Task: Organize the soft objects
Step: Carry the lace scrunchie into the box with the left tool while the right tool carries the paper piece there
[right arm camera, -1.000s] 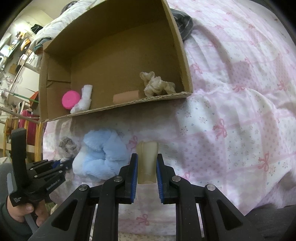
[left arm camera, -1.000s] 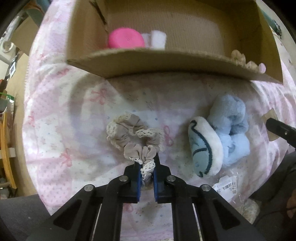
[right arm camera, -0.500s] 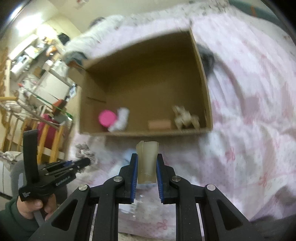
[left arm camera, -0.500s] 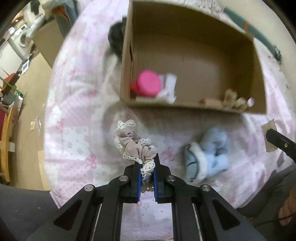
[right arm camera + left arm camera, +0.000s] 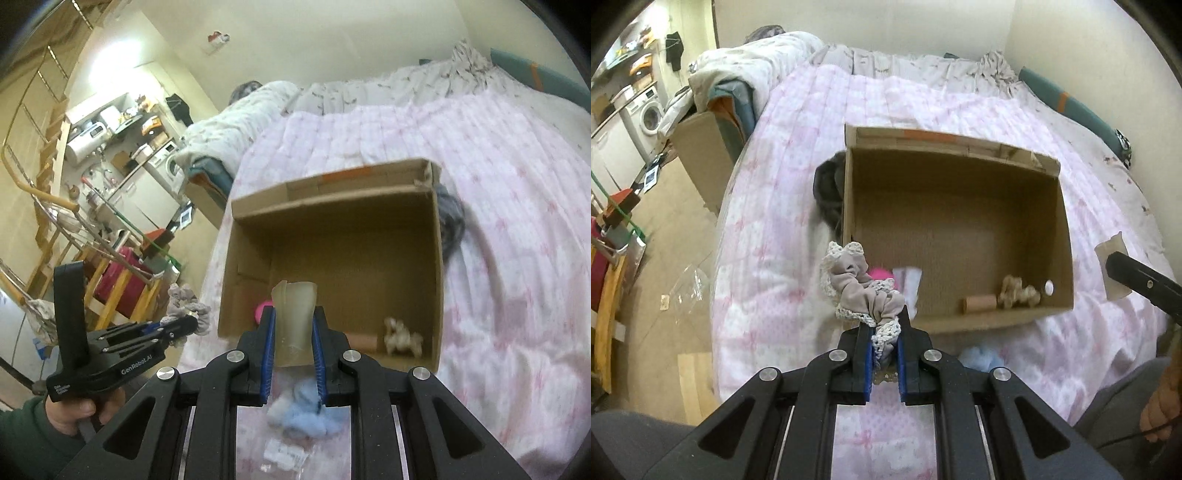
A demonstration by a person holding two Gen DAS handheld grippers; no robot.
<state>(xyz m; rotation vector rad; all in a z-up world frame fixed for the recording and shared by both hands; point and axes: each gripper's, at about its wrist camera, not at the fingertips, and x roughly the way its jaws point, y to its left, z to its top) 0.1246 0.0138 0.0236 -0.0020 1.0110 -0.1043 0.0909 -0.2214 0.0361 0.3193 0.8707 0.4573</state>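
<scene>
My left tongs are clamping the tail of a beige gathered-fabric scrunchie with a cream lace edge, and most of it is flopping free above the jaws, out over the near-left corner of the open brown cardboard box. My right tongs are pinching a pale tan, translucent soft wedge-shaped pad upright between the blue pads, with the box opening straight ahead of them.

I am judging that both pieces are heading into the box. The scrunchie is being held by only a small fold, so a quick swing could be pulling it out of the grip short of the near wall. If I am letting go too early, it could be landing on the pink quilted bedspread with bow print just left of the box.

Inside, close ahead of my left tongs, a bright pink round puff and a white soft piece are lying. Farther right, a tan cylinder and a cream crumpled scrunchie are lying by the near wall.

Below my right tongs, a fluffy light blue plush is waiting on the bed. With both tongs converging on one opening, they could be bumping each other or nudging the light box along the soft bedspread.
</scene>
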